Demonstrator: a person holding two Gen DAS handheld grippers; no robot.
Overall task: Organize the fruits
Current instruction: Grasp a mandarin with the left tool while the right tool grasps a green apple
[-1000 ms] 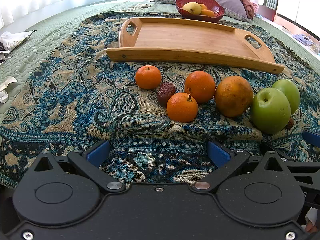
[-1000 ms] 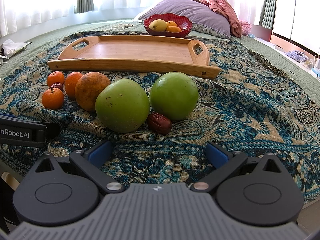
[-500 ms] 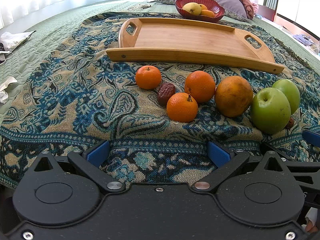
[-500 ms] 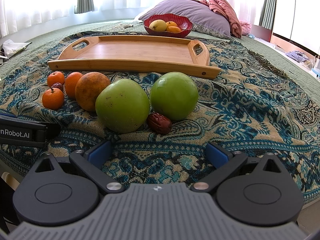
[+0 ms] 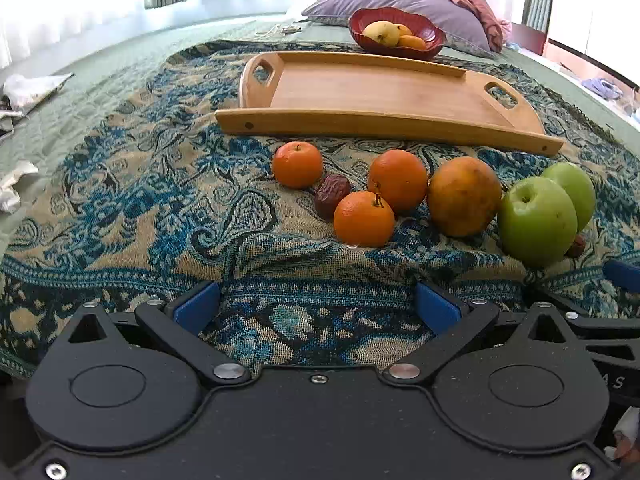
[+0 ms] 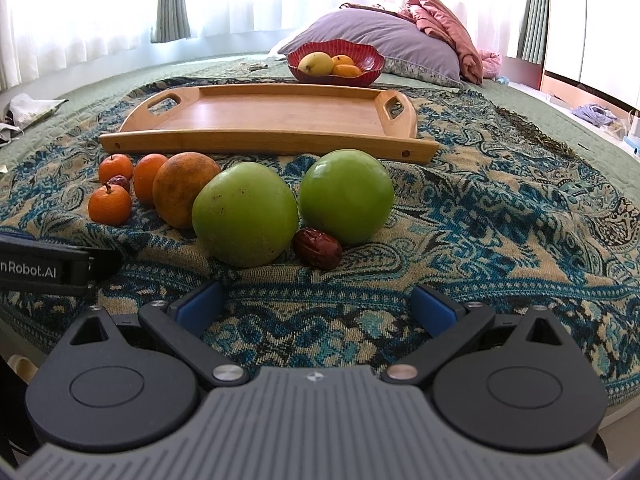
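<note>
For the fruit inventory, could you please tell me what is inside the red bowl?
The red bowl holds a yellow fruit and at least two orange fruits; its front wall hides anything lower.

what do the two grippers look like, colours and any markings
Left gripper: black body, round black discs, silver screws, blue fingers. Right gripper: the same black linkages and blue pads, but with a ribbed grey body. White "nRobot.AI" lettering shows on the left gripper's side, in the right view.
</note>
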